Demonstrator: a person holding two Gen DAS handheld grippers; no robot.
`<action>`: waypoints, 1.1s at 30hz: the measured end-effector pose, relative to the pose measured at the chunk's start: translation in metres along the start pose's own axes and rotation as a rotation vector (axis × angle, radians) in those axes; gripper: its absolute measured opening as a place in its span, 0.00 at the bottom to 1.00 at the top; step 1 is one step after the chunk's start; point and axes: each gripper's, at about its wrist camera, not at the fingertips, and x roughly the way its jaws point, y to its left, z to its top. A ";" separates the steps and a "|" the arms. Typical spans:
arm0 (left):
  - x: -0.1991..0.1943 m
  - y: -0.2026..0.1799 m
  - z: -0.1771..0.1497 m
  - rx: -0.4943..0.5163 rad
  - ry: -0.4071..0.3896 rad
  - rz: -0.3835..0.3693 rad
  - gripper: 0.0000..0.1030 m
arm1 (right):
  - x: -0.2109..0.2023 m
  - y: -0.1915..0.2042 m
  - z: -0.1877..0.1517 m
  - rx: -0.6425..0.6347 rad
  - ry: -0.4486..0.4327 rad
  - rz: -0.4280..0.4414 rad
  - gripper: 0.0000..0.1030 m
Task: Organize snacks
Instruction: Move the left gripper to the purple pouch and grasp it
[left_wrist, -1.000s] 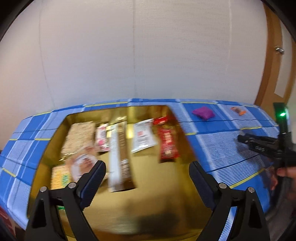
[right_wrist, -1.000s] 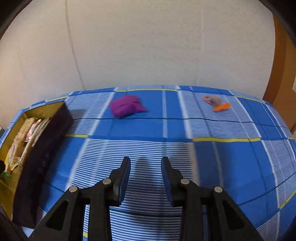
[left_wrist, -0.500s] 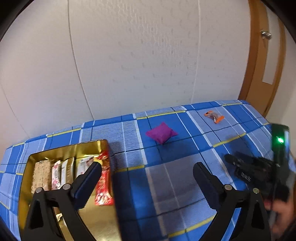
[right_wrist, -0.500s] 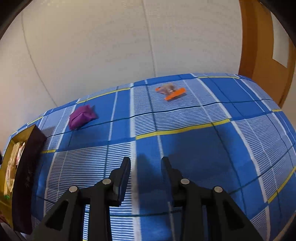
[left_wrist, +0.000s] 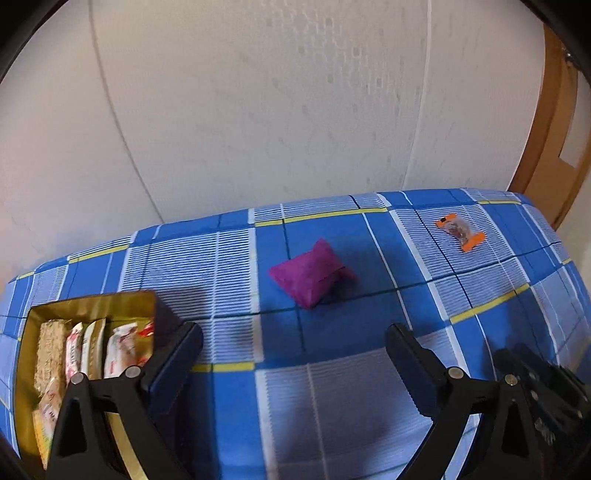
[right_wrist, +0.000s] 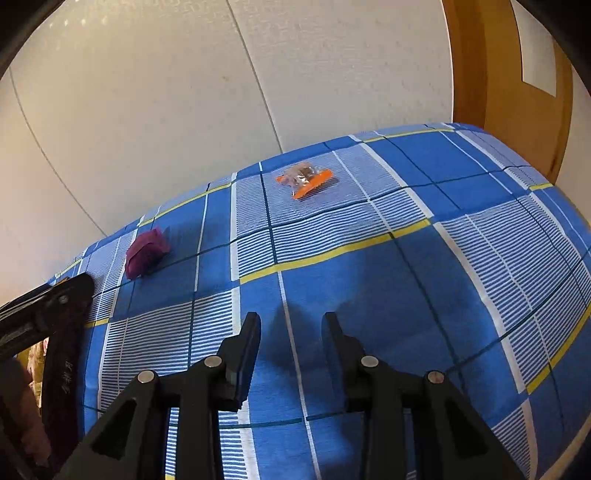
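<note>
**Two snacks left on the cloth, both my grippers empty**

At the far left sits the gold box (left_wrist: 92, 302), already lined with wrapped bars – I judge most of the sorting is done. My left gripper (left_wrist: 293, 354) hangs just to its right, jaws spread wide with nothing between them, only the blue checked tablecloth (left_wrist: 332, 406) below. Ahead of it, near the middle of the cloth, lies the purple packet (left_wrist: 312, 275), a small puffed pillow well apart from the box.

Further right my right gripper (right_wrist: 290, 341) hovers over bare cloth with its jaws drawn narrow, a slim gap showing and nothing in it. Beyond it, toward the far edge by the wall, lies the orange-ended clear packet (right_wrist: 304, 179), apart from the purple one. At the right edge stands the wooden door frame (right_wrist: 491, 74).

The step in hand, as I read it, is the reach for the next snack. The purple packet lines up with my left jaws – I need to go forward and down, straddle it, then close gently, since it looks soft and may slide. My right jaws would have to widen first for the orange one.
</note>
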 end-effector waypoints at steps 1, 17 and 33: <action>0.005 -0.002 0.003 -0.001 0.005 -0.002 0.97 | 0.000 0.000 0.000 0.002 0.000 -0.002 0.34; 0.070 0.013 0.034 -0.241 0.120 -0.038 0.97 | -0.004 -0.011 0.004 0.056 -0.009 0.026 0.34; 0.065 -0.020 -0.003 -0.132 -0.013 0.009 0.16 | -0.002 -0.026 0.010 0.115 -0.008 0.035 0.34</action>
